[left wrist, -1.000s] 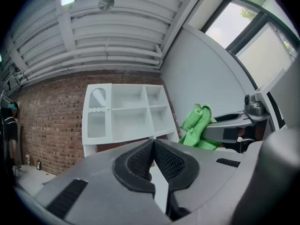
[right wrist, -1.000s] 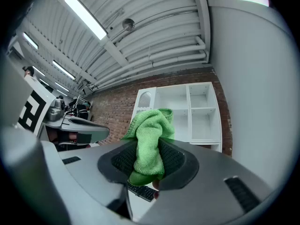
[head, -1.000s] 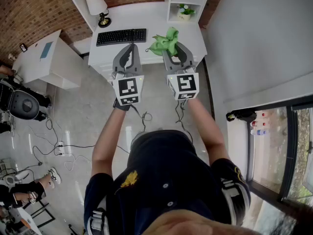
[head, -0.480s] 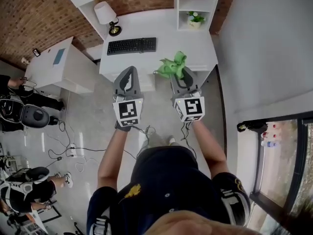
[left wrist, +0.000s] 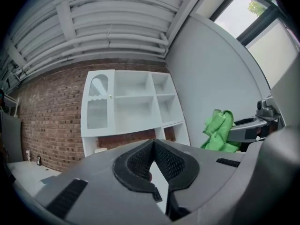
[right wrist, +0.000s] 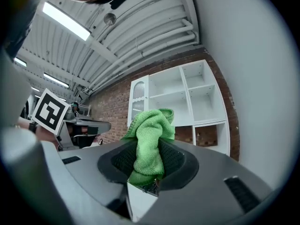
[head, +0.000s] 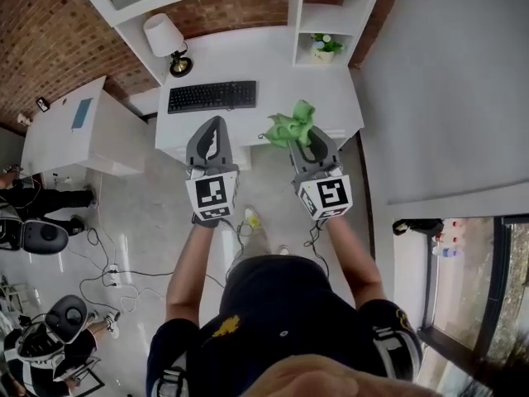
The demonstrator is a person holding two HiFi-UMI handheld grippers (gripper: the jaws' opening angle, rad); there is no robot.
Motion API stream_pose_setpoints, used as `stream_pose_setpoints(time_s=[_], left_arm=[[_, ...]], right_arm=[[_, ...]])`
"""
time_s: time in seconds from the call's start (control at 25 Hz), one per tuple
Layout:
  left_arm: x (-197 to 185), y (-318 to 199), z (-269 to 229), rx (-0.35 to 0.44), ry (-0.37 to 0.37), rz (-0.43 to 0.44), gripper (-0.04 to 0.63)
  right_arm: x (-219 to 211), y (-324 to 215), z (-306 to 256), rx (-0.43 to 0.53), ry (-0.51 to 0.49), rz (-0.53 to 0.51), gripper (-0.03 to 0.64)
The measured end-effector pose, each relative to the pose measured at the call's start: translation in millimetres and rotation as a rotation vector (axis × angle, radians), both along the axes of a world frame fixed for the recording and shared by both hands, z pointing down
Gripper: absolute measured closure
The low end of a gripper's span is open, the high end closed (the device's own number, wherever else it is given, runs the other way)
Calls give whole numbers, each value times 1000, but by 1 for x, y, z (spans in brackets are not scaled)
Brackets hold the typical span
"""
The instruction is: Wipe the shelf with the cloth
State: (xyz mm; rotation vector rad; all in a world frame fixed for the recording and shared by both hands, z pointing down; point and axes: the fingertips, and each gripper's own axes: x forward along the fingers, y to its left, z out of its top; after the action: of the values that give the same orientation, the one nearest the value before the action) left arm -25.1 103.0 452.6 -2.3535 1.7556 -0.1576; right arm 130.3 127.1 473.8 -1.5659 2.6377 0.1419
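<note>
The green cloth (right wrist: 149,139) is bunched up and pinched between the two padded jaws of the right gripper (head: 299,135), with a thick fold standing up past the jaw tips. In the head view it is held in the air at about 12 o'clock of the picture's middle, showing against the near edge of the white desk (head: 273,64). It is well apart from the shelf (head: 326,15). The left gripper (head: 213,126) is at 9 o'clock of the right one, level with it and not touching it. Its jaws are pressed together at the tips with nothing between them. Both grippers are held out in front of the person, one in each hand, pointing toward the desk. On the desk, a black keyboard (head: 212,96) lies at 10 o'clock of the cloth, and a table lamp (head: 164,40) with a white shade stands at 10 o'clock of the keyboard. The shelf is a white unit of open compartments that rises from the back of the desk against a brick wall (head: 50,31), at 12 to 1 o'clock of the cloth. A small potted plant (head: 325,46) sits in its lowest compartment. In the left gripper view, the leftmost section of the unit has a door with an arched pane. A low white cabinet (head: 74,118) stands at 9 o'clock of the desk, and cables (head: 107,255) trail over the pale floor at 8 o'clock.
</note>
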Motion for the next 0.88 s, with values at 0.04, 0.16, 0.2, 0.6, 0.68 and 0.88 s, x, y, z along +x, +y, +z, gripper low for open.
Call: stream_pose_setpoints(time_s=[0.04,0.16,0.2,0.6,0.68,0.88], left_arm=[[-4,-15,-3,4,9,1,586],[-20,-53,-14,6,25,16,586],[-25,-65,-17,3,30,24,586],[-64,-160,-18,-34,83,73,586],[-60,-178,-12,-49,78,72,586],[-55,-240,-7,-58,56,29,586]], right_arm=[[-2,-13,-4,-4,-2,3,512],[-15,-49,-19,4,4,-6,514],[-21,-60,-25,14,14,-9,514],[-72,-146,-36,23,102,23,512],[-70,-164,-33,15,106,17,512],[-61,-236,-38,40,97,-6,512]])
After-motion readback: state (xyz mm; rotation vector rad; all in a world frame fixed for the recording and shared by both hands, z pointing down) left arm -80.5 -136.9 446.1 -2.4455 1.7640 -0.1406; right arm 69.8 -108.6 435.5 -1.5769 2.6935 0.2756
